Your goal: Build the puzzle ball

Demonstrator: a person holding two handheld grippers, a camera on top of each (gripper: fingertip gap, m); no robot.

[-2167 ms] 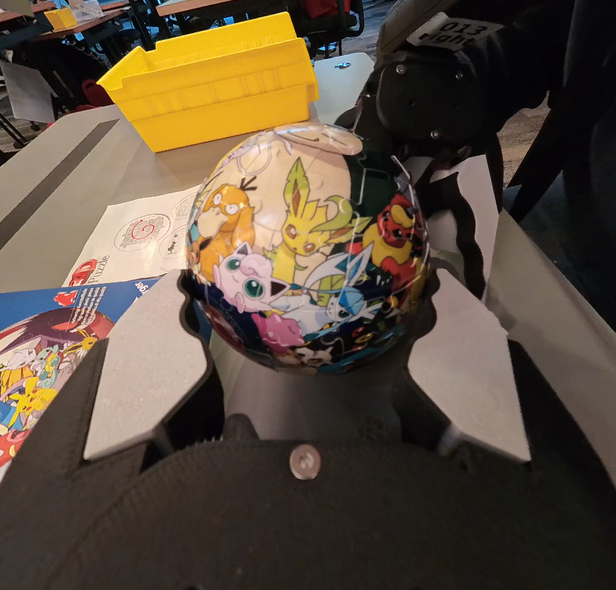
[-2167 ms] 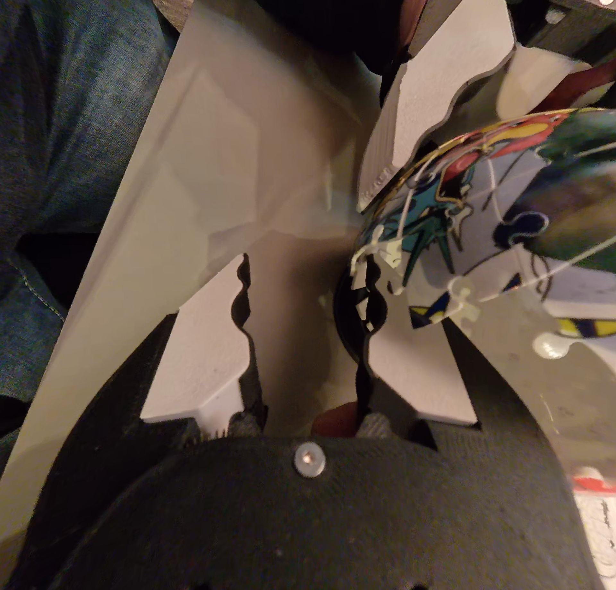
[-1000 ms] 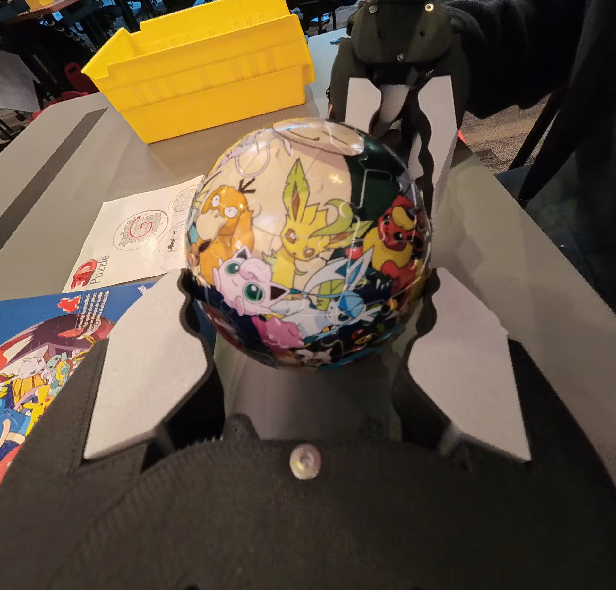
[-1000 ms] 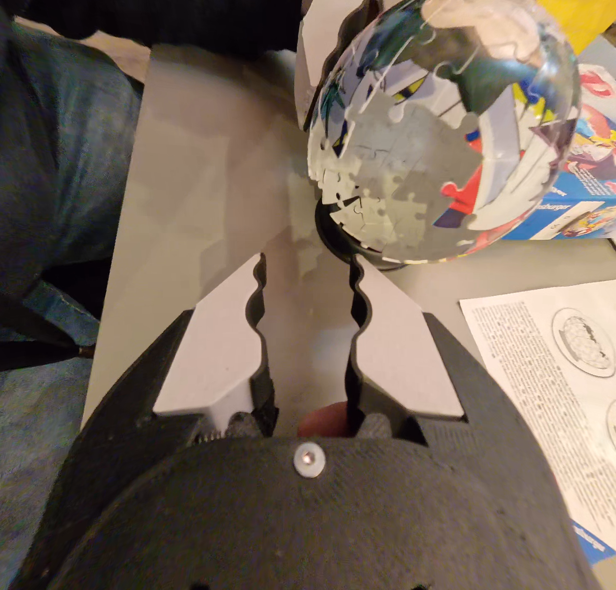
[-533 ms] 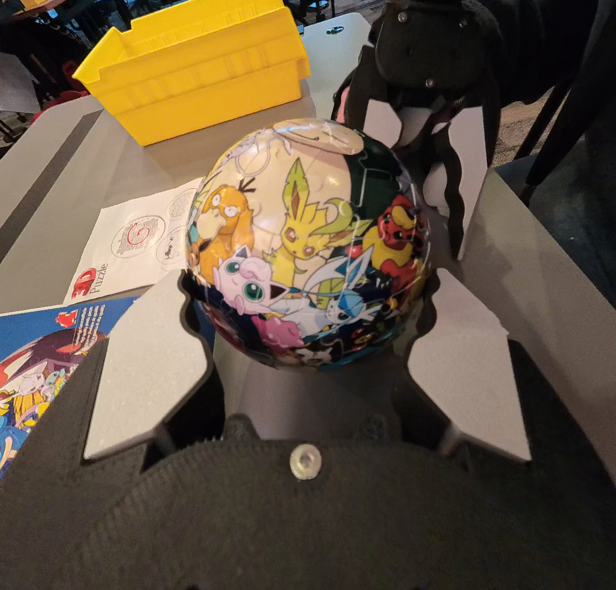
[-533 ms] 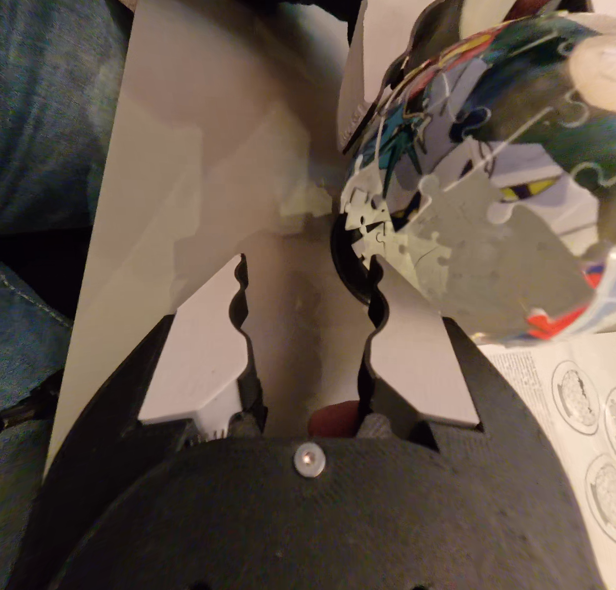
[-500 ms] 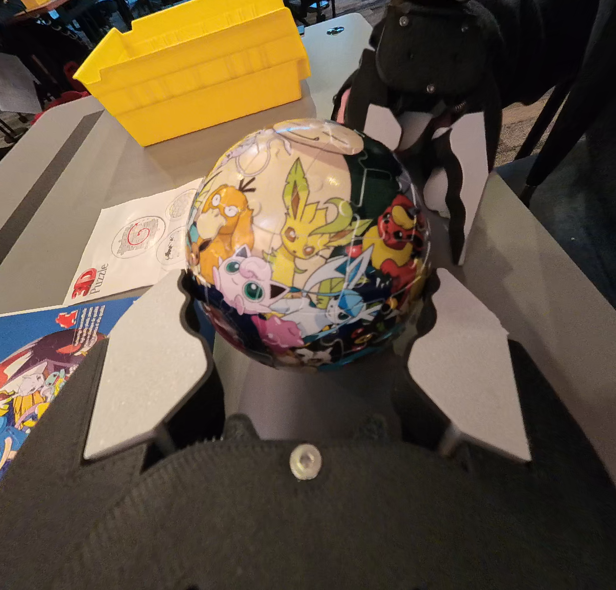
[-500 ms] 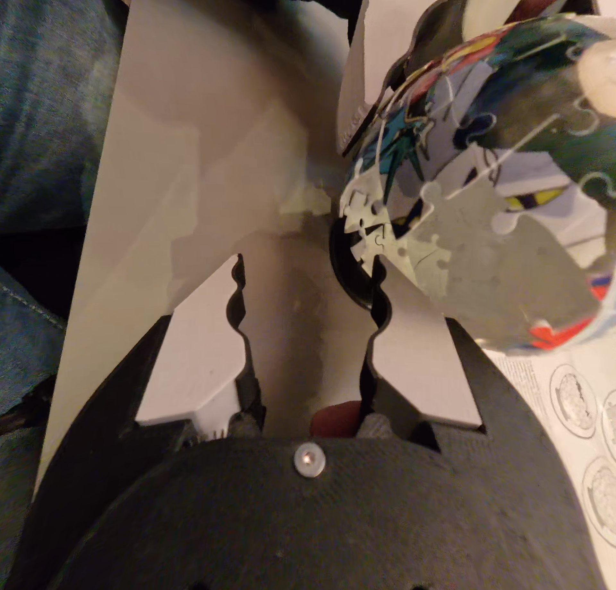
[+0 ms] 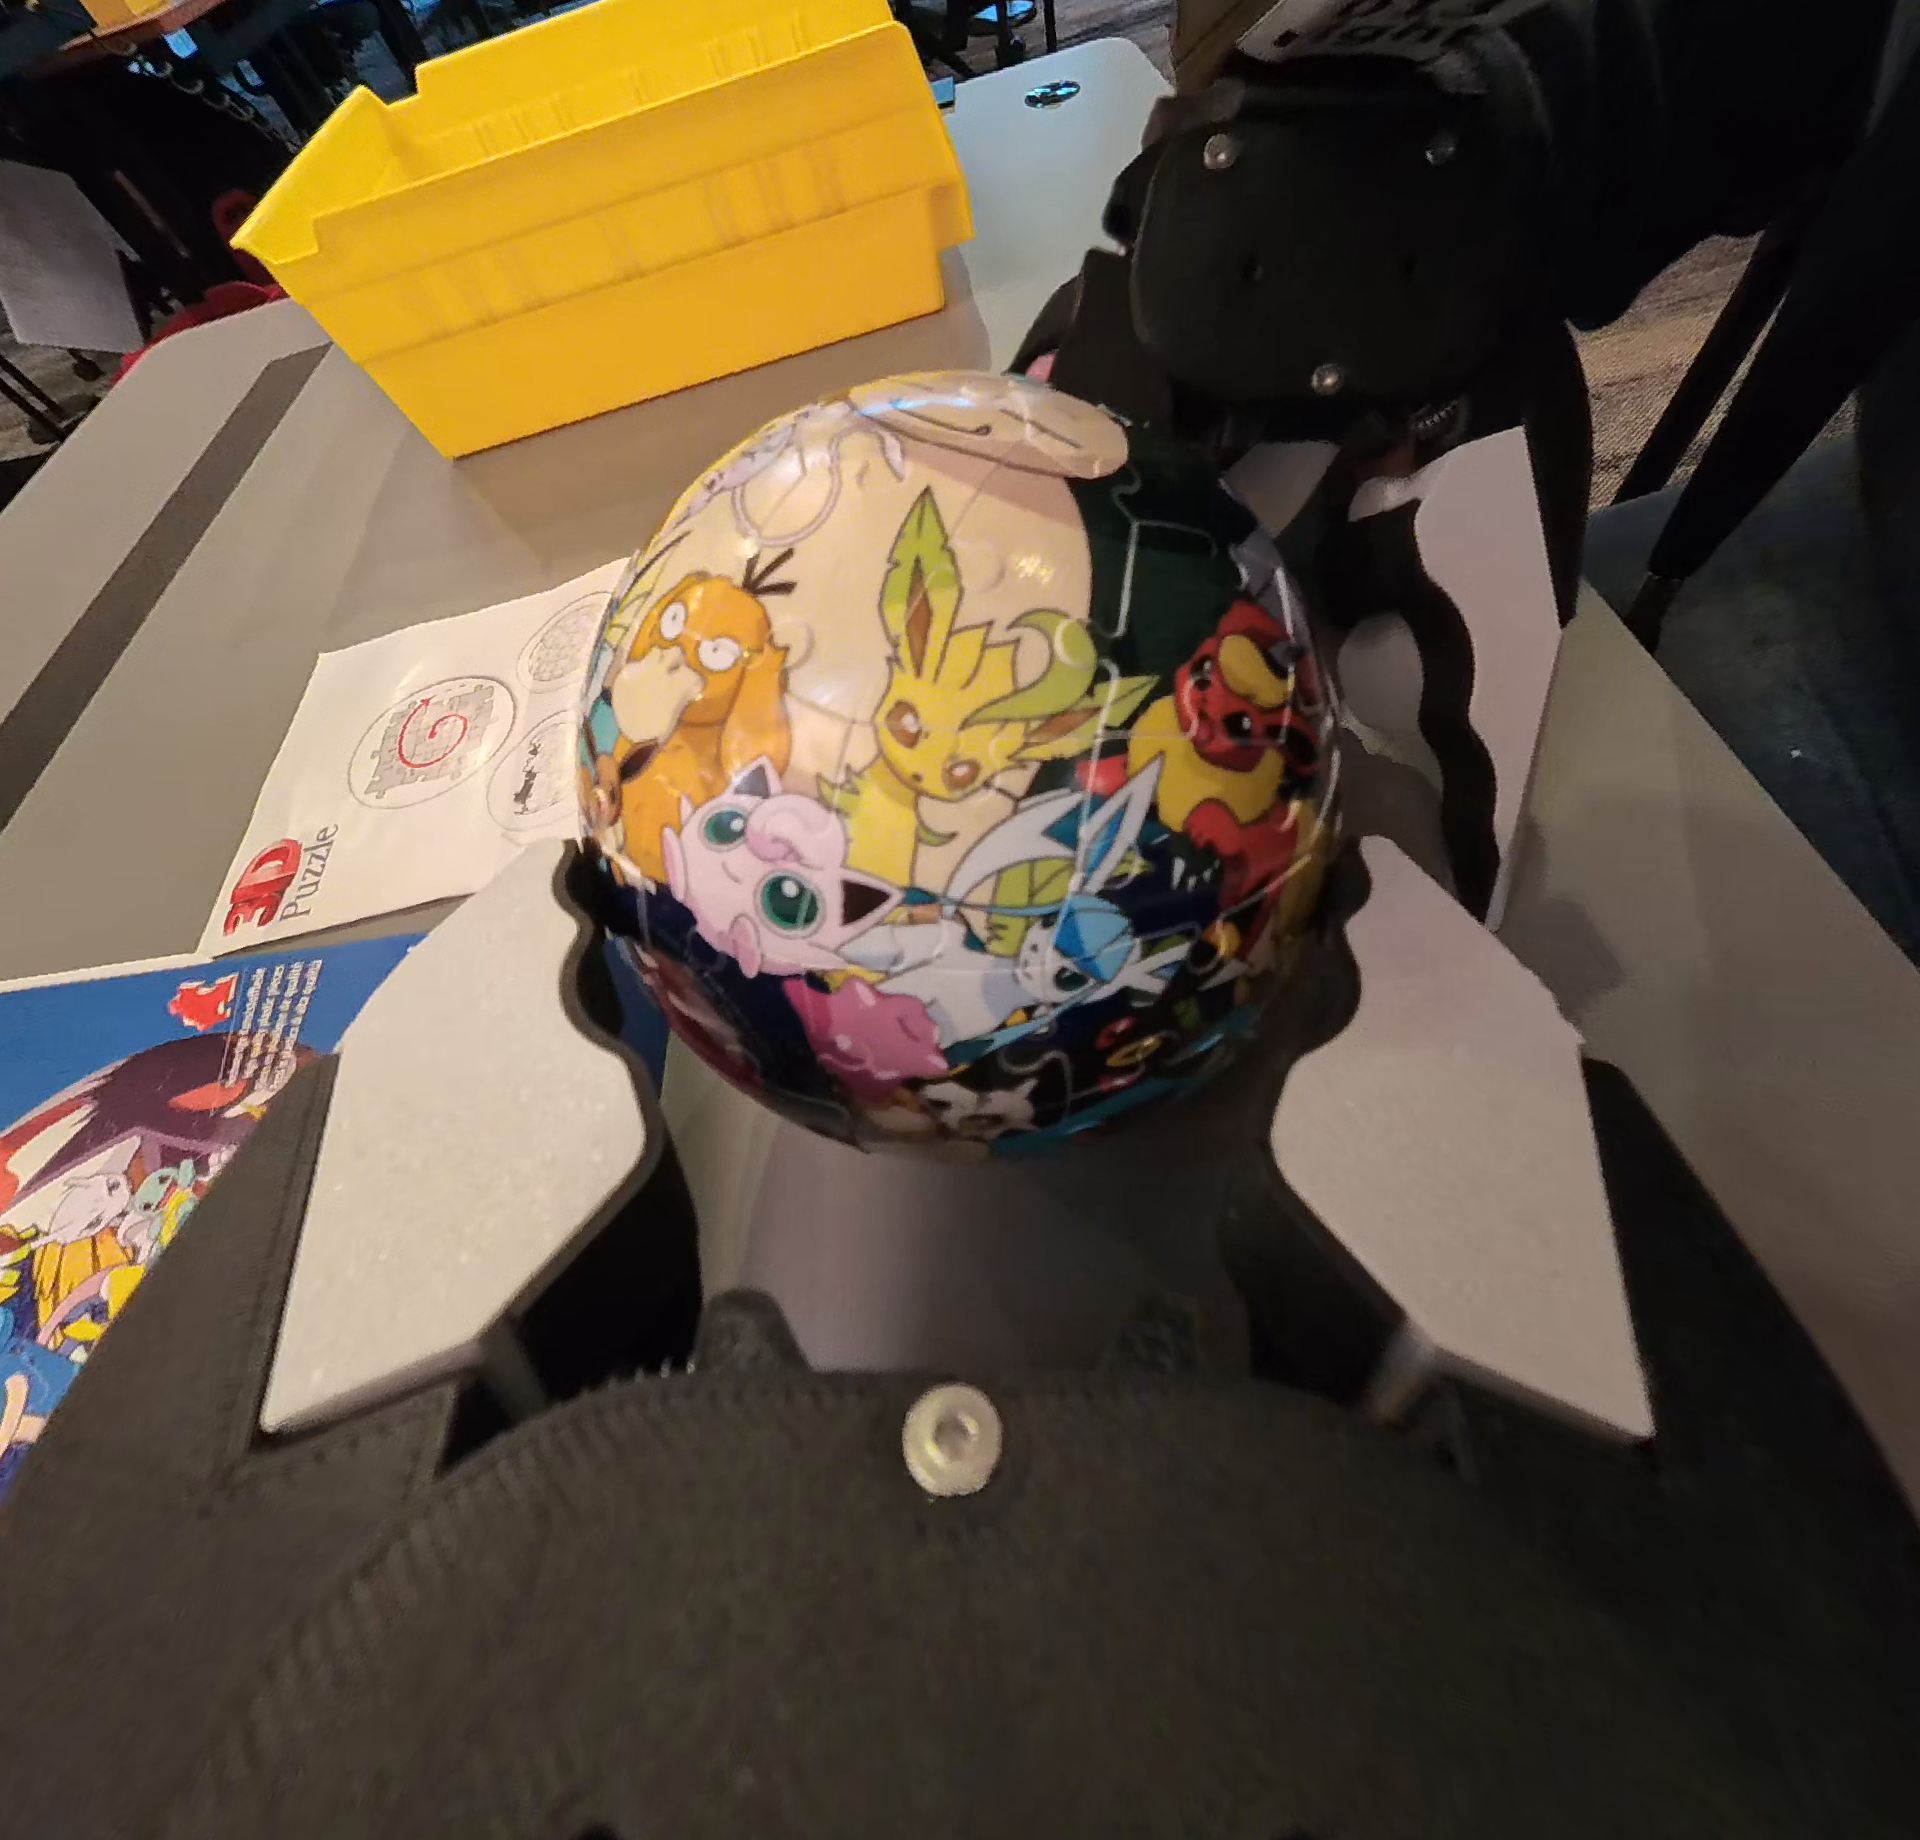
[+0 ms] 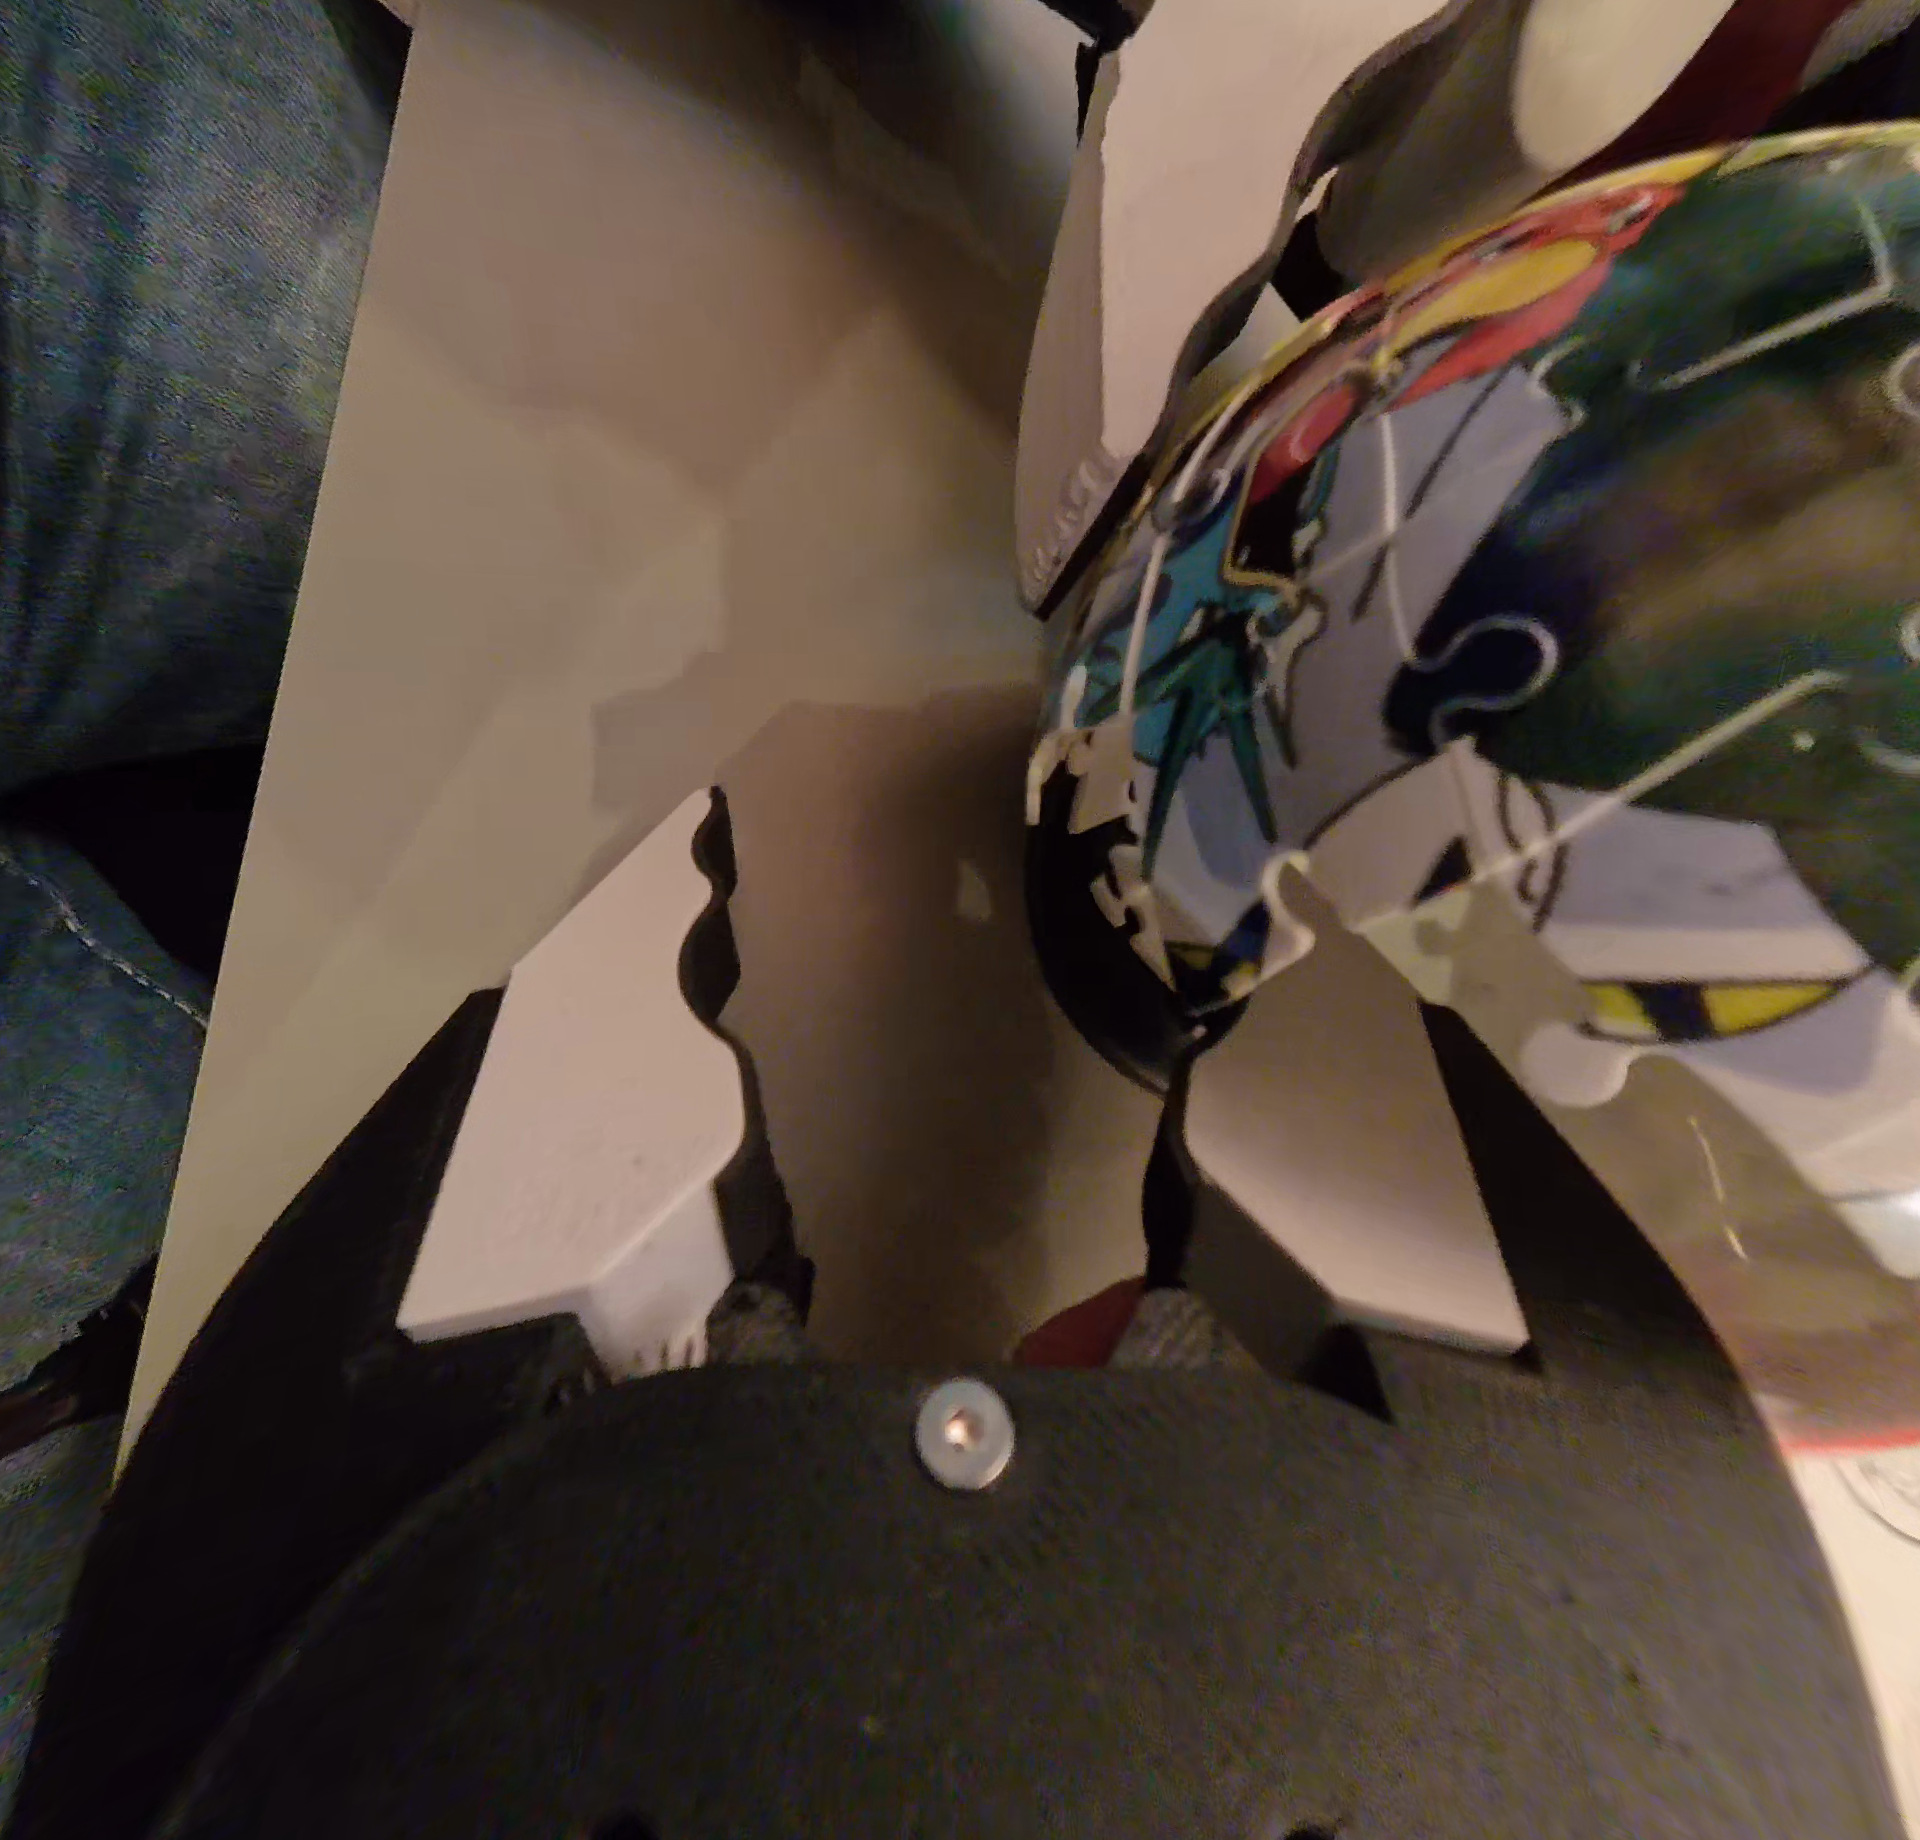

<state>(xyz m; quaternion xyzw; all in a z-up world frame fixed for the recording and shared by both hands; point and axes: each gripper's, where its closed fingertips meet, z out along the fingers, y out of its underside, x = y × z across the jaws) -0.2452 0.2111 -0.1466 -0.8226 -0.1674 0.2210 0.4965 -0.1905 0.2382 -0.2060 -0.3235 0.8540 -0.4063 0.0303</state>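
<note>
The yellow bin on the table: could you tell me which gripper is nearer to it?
Right. The right gripper sits beside the puzzle ball, just short of the yellow bin; the left gripper is farther back.

R gripper (image 10: pixel 935 917) pulled back a sec ago, now back in tight beside the puzzle ball (image 10: pixel 1507 585). Its jaws spread a bit wider.

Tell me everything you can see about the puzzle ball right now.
The puzzle ball is a glossy sphere of interlocking curved pieces printed with bright cartoon creatures; its top looks pale. It sits upright on the grey table, clamped at its sides by the left tool. In the right wrist view a dark round base shows beneath it, and a ragged gap of missing pieces at its lower edge. The right tool, empty, is close beside it, one finger near that gap.
</note>
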